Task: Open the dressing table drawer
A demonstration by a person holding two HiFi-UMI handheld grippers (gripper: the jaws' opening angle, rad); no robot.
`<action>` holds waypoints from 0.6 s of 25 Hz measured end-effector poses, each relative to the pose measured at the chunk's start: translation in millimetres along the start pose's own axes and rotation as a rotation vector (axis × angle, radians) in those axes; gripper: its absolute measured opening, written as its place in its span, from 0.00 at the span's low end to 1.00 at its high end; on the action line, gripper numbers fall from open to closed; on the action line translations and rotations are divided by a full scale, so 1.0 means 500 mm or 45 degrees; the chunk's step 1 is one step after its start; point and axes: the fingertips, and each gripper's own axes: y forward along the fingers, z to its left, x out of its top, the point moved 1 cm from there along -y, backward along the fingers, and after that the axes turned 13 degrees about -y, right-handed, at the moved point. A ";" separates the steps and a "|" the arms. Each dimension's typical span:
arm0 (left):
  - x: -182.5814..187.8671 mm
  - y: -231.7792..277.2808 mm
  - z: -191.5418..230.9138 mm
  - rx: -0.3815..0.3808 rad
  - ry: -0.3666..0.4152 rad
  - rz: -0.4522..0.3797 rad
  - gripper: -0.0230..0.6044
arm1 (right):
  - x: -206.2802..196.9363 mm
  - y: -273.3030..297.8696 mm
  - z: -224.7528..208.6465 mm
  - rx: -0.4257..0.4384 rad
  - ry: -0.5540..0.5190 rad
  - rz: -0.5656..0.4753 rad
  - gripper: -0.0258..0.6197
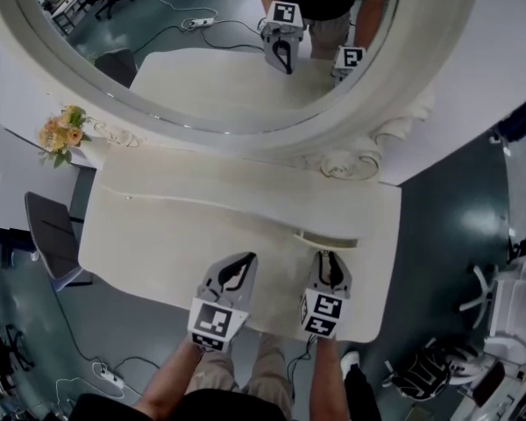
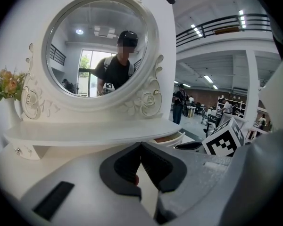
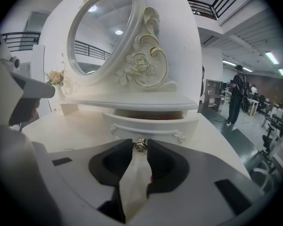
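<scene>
Two handheld grippers side by side, both angled forward and downward.

Left grey plastic two-jaw gripper [image 1: 243, 260] [image 2: 141, 145]: dark-padded jaws closed tip to tip, nothing between them; marker cube [image 1: 212, 321] at its rear, bare forearm [image 1: 170, 382] behind it. Right grey plastic two-jaw gripper [image 1: 330, 258] [image 3: 141, 150]: just beside the left one, not touching it. Its dark pads are part-way apart, clamped on a small silvery metal knob [image 3: 141, 144] at the tips. Its marker cube [image 1: 323, 312] is at the rear; the hands themselves are hidden under the cubes.
</scene>
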 end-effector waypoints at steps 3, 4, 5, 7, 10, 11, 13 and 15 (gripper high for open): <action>-0.001 -0.003 -0.008 -0.013 0.010 0.003 0.04 | -0.008 -0.011 0.004 0.000 0.003 0.006 0.19; 0.000 -0.003 -0.010 -0.019 0.024 -0.004 0.04 | -0.011 -0.014 0.005 -0.001 0.003 0.004 0.19; 0.000 -0.004 -0.013 -0.024 0.032 -0.008 0.04 | -0.014 -0.016 0.005 -0.002 0.004 0.002 0.19; 0.000 -0.007 -0.018 -0.033 0.036 -0.010 0.04 | -0.019 -0.022 0.007 -0.002 0.009 0.005 0.19; -0.001 -0.014 -0.022 -0.046 0.046 -0.005 0.04 | -0.020 -0.029 0.011 -0.014 0.016 -0.007 0.19; -0.002 -0.015 -0.021 -0.049 0.050 -0.003 0.04 | -0.020 -0.033 0.014 -0.016 0.020 -0.006 0.19; -0.001 -0.017 -0.021 -0.054 0.058 -0.002 0.04 | -0.023 -0.037 0.017 -0.019 0.020 -0.004 0.19; 0.001 -0.017 -0.022 -0.062 0.064 -0.004 0.04 | -0.023 -0.038 0.015 -0.033 0.015 -0.022 0.19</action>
